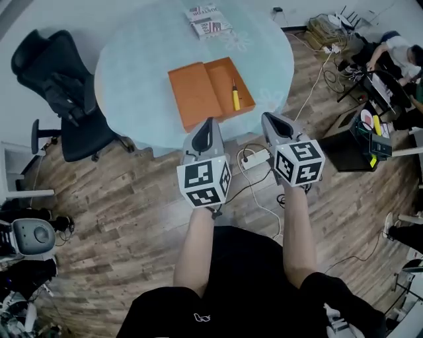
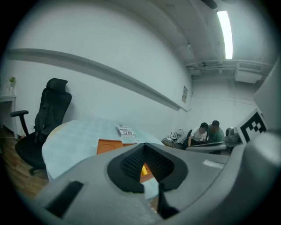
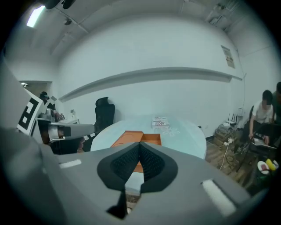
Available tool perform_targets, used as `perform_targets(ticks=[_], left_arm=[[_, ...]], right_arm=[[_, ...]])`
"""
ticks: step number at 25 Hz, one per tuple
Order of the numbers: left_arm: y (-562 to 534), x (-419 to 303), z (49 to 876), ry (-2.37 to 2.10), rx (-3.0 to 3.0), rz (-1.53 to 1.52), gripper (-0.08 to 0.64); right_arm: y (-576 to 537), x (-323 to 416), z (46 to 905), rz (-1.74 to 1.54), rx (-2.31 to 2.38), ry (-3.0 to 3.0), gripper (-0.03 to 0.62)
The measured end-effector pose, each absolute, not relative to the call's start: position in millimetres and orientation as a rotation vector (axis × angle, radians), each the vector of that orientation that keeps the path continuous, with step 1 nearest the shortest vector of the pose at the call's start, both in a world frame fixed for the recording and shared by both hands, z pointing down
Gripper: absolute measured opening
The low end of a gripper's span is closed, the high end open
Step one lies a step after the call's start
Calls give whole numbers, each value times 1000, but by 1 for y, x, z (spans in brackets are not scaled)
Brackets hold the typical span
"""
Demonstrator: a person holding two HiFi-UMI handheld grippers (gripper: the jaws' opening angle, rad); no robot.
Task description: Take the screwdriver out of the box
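Note:
An open orange box (image 1: 211,91) lies on the round table (image 1: 132,72), near its front edge, with its lid flat to the left. A yellow-handled screwdriver (image 1: 234,96) lies inside the right half. My left gripper (image 1: 210,123) and right gripper (image 1: 267,119) are side by side just short of the table's near edge, over the floor, both pointing at the box. Both are shut and hold nothing. The left gripper view has the box (image 2: 109,146) beyond the closed left gripper (image 2: 144,147). The right gripper view has the box (image 3: 136,138) ahead of the right gripper (image 3: 139,145).
A black office chair (image 1: 63,92) stands left of the table. A stack of booklets (image 1: 208,20) lies at the table's far side. A power strip with cables (image 1: 254,158) lies on the wooden floor under my grippers. People sit at desks (image 1: 396,53) on the right.

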State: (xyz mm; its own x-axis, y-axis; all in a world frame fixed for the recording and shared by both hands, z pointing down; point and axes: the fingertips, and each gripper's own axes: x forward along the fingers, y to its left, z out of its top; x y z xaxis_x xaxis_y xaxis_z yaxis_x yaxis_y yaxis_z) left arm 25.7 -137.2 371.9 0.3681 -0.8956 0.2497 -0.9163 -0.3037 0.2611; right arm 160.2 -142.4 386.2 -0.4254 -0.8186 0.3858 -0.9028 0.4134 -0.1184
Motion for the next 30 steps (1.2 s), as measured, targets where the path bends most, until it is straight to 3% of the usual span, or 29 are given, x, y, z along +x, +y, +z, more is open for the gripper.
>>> perform_targets(ticks=[11, 14, 21, 25, 30], left_arm=[[-277, -5, 419, -1429, 2235, 122, 3], [-290, 5, 426, -1385, 2230, 124, 3], [-314, 6, 433, -1377, 2201, 125, 3], [-330, -14, 432, -1425, 2160, 113, 3], [-346, -28, 442, -1458, 2105, 94, 3]], right_arm=[[-271, 140, 437, 611, 1531, -2218, 14], [-273, 141, 454, 687, 1465, -2174, 80], [-283, 126, 494, 825, 1266, -2072, 157], [-291, 116, 530, 922, 1161, -1881, 100], [-300, 109, 561, 1004, 1062, -1763, 178]])
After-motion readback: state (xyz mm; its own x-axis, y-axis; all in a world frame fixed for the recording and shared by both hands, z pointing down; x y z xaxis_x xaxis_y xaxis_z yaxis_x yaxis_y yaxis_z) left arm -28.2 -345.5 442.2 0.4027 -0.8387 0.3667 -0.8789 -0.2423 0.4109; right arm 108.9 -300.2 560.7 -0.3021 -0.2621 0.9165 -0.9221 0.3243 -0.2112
